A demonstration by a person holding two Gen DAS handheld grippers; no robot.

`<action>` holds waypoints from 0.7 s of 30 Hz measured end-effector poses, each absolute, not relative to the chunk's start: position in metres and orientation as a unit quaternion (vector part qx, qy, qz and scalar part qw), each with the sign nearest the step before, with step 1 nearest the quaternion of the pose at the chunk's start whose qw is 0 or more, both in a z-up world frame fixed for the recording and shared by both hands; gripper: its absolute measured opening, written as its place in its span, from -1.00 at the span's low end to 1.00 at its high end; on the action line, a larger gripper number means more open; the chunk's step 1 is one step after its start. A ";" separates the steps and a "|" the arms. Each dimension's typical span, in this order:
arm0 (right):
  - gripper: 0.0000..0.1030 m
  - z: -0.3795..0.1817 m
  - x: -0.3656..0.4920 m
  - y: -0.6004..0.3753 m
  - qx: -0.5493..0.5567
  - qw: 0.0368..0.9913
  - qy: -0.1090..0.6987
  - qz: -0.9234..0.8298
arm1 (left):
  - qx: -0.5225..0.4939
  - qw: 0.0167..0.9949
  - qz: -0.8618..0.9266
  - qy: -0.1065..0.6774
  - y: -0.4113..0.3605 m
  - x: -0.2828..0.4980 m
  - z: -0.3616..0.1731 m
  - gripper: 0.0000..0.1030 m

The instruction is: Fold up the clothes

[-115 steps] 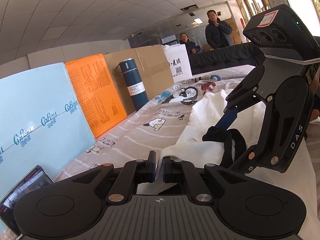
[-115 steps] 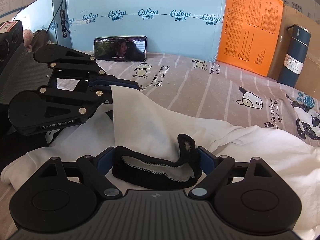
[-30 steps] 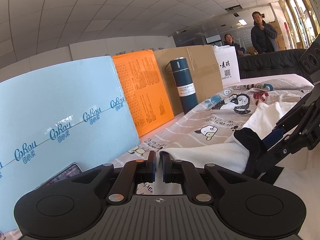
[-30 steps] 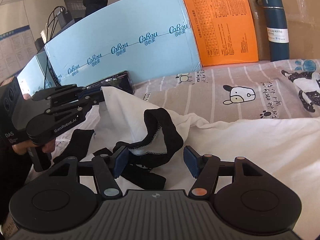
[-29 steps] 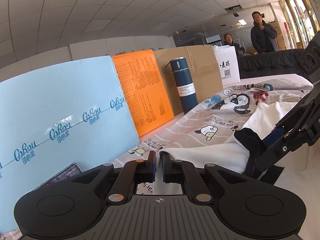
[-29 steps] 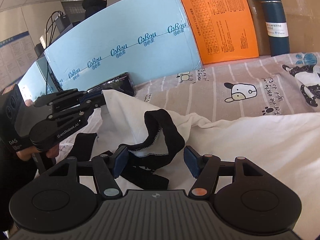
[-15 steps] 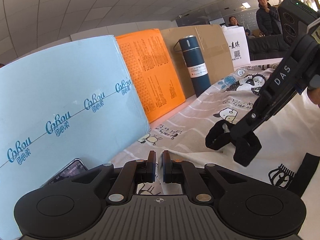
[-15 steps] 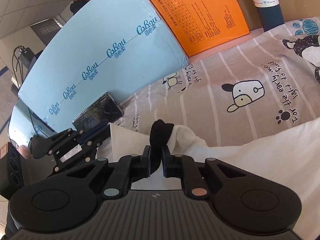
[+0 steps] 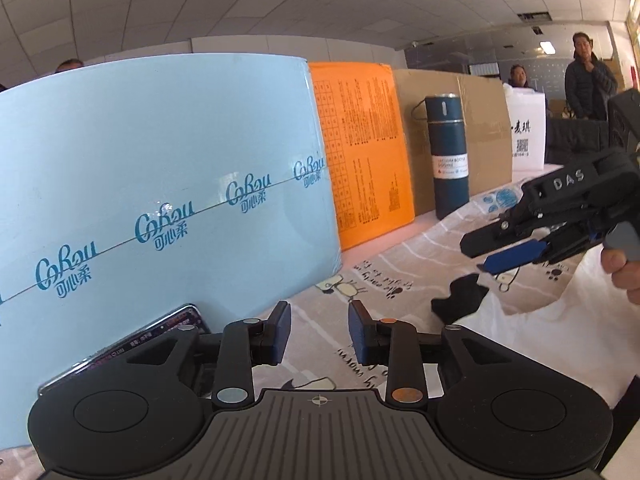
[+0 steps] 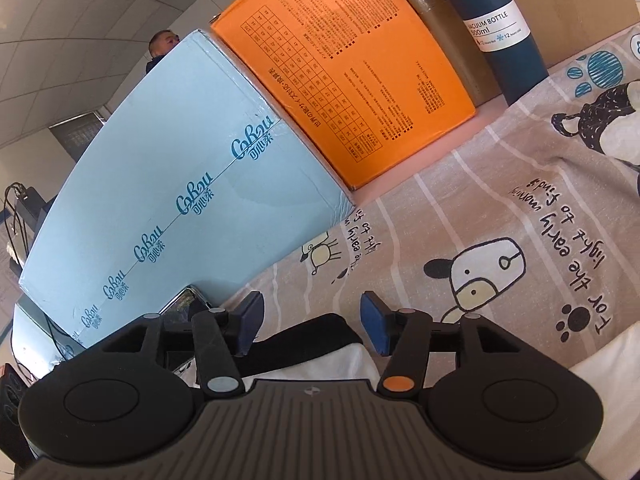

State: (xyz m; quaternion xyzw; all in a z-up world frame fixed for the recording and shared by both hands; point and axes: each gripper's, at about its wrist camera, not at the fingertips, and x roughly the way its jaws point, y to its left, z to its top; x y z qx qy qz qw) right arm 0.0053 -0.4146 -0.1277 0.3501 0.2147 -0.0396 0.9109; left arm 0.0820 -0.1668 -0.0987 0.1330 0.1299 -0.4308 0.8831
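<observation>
Your left gripper (image 9: 319, 332) and right gripper (image 10: 311, 323), both clamped on cloth half a second ago, now hover with fingers spread and empty over the cartoon-print sheet (image 10: 500, 216), the white garment (image 9: 560, 332) with its black collar (image 9: 460, 298) lying released beneath your right.

White shirt with black collar, lying on the printed sheet

The white shirt (image 9: 560, 336) lies spread at the right edge of the left wrist view, its black collar (image 9: 460, 298) crumpled at the near corner. In the right wrist view the collar (image 10: 304, 340) runs as a dark band across the lower middle, white cloth just beneath it.
</observation>
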 end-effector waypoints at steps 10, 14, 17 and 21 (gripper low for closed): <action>0.33 -0.127 0.002 -0.417 0.334 0.898 0.285 -0.023 | 0.120 0.800 -0.547 0.215 -0.192 0.072 -0.107 0.46; 0.33 -0.142 0.009 -0.418 0.345 0.885 0.313 -0.006 | 0.144 0.790 -0.542 0.248 -0.205 0.073 -0.127 0.44; 0.27 -0.153 0.015 -0.416 0.351 0.877 0.329 0.000 | 0.159 0.791 -0.536 0.247 -0.214 0.071 -0.132 -0.23; -0.27 -0.153 0.014 -0.414 0.349 0.880 0.323 0.011 | 0.176 0.806 -0.522 0.217 -0.223 0.069 -0.129 -0.82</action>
